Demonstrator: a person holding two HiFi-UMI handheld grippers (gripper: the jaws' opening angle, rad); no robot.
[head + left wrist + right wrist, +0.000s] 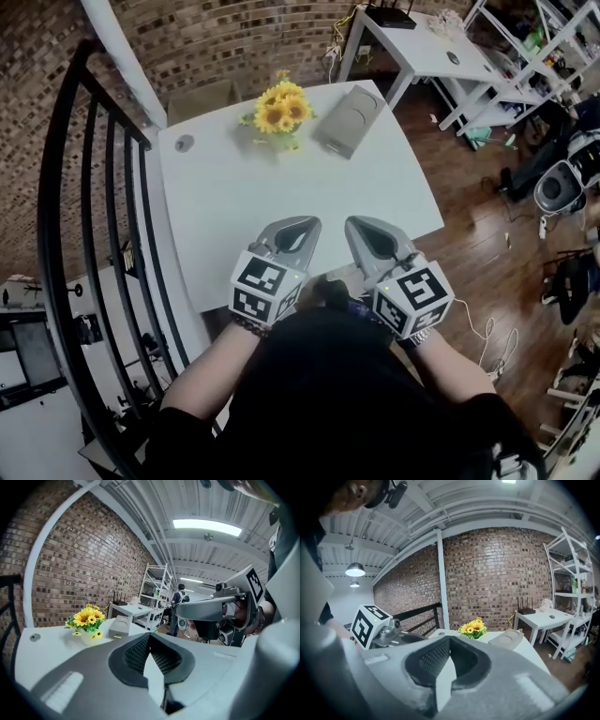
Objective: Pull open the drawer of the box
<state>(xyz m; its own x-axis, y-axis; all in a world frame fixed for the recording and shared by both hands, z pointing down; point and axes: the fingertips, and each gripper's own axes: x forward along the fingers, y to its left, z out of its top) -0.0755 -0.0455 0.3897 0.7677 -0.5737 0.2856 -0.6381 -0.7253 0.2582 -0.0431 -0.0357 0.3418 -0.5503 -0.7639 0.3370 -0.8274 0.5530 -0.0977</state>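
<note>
A person holds the left gripper (pixel 298 223) and right gripper (pixel 361 225) side by side, close together but not touching, above the near edge of a white table (pixel 281 197). Each gripper view shows its jaws closed tip to tip, with nothing gripped between them. The grey box (pixel 349 119) lies well away from both, at the table's far right corner. It is set at an angle with one side close to the right edge, and its drawer front is too small to read from here. Yellow flowers (pixel 279 111) stand just left of the box, near the far edge. A broad stretch of tabletop runs from the grippers to the box and flowers. A black railing (pixel 94 187) lines the table's left side, with a brick wall beyond the far edge. Wood floor (pixel 478 216) lies open to the right of the table. Past the far right corner stand a small white side table (pixel 422 52) and white shelves (pixel 544 47).
</note>
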